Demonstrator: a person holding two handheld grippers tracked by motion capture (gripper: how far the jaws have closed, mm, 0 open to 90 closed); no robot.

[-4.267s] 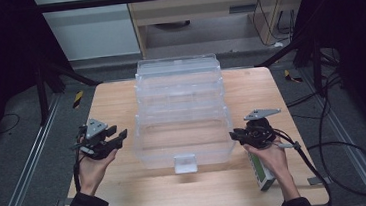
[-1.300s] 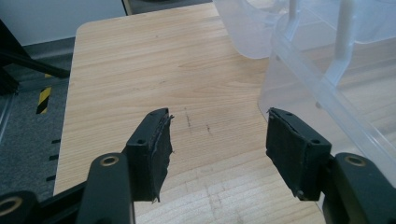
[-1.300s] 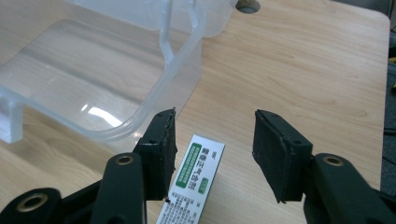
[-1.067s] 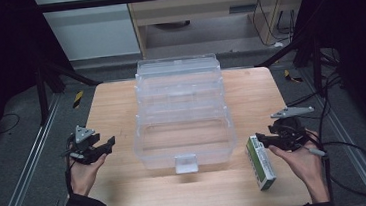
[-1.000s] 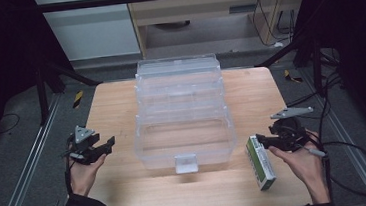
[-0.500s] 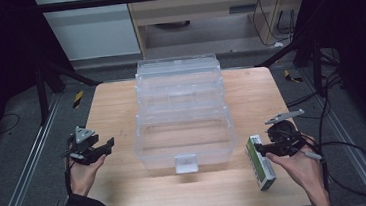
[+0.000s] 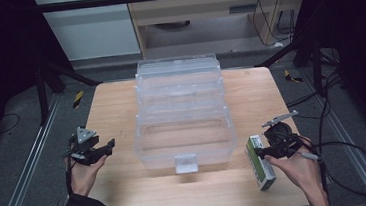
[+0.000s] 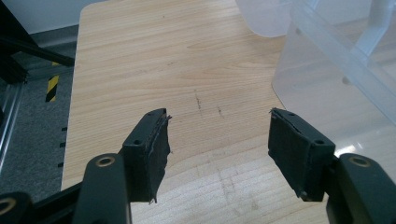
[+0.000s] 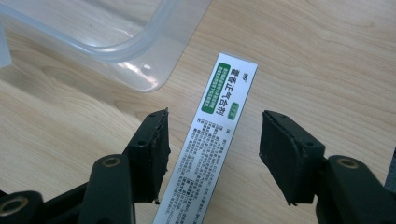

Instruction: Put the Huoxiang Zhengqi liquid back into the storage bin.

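Dark floor and cabling ring a pale wooden counter [image 7: 121, 103], and a clear plastic tiered storage box [image 7: 182, 113] stands open at its middle. Near the right end of the front edge lies a slim white-and-green medicine carton [image 9: 212, 140], long side running toward the front. The right gripper [image 9: 212, 154] hangs over it with its fingers [image 9: 152, 149] apart, one on either side of the carton and not touching it. As I see it, the carton sits closer to the left finger, so a closing squeeze could push it sideways or twist it out. The thin card could also crush. The left gripper [image 8: 231, 154] waits by the left edge over bare wood, fingers spread, holding nothing.
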